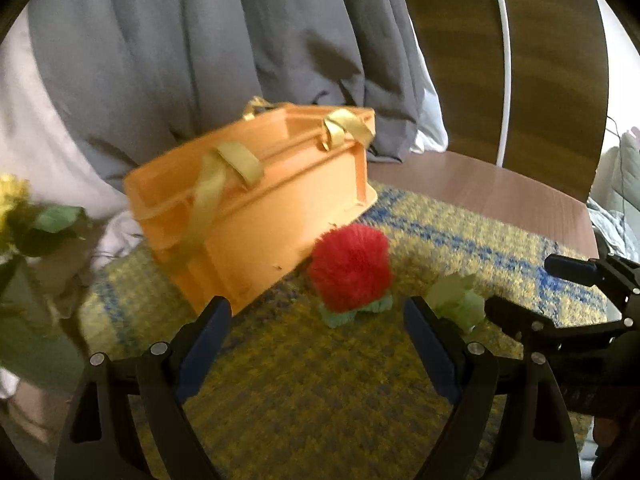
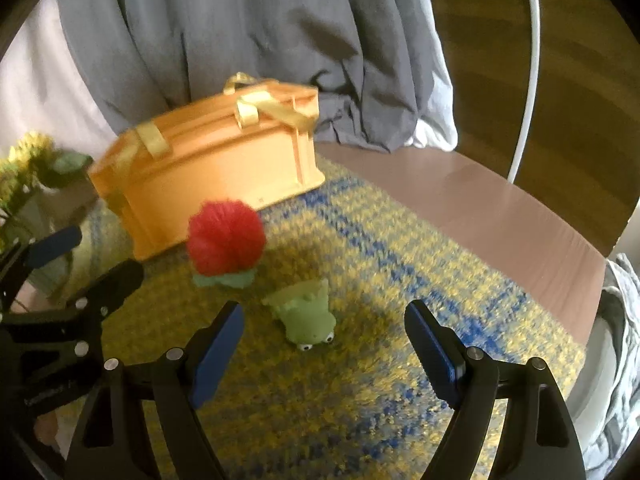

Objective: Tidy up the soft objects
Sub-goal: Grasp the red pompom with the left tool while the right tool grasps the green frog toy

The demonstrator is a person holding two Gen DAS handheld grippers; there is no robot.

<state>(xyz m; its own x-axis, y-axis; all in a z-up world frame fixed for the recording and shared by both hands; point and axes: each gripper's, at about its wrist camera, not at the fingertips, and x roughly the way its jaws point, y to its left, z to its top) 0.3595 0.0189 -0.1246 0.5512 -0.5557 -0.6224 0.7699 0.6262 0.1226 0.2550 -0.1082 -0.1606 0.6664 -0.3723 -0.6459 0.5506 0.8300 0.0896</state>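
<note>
Basket on mat; interior hidden; pompom touching front wall.

Orange basket – smooth matt plastic, ribbed walls; handles satiny yellow ribbon, slight sheen. Red pompom – fuzzy yarn, on green felt-like base. Green frog – smooth matt, looks rubbery, glossy eyes. Mat coarse woven yellow-blue cloth, rough nap. Tabletop smooth wood-look laminate, faint sheen. Grey drape matt crumpled cloth. Gripper pads matt blue; arms black matt plastic, shiny metal pins.
</note>
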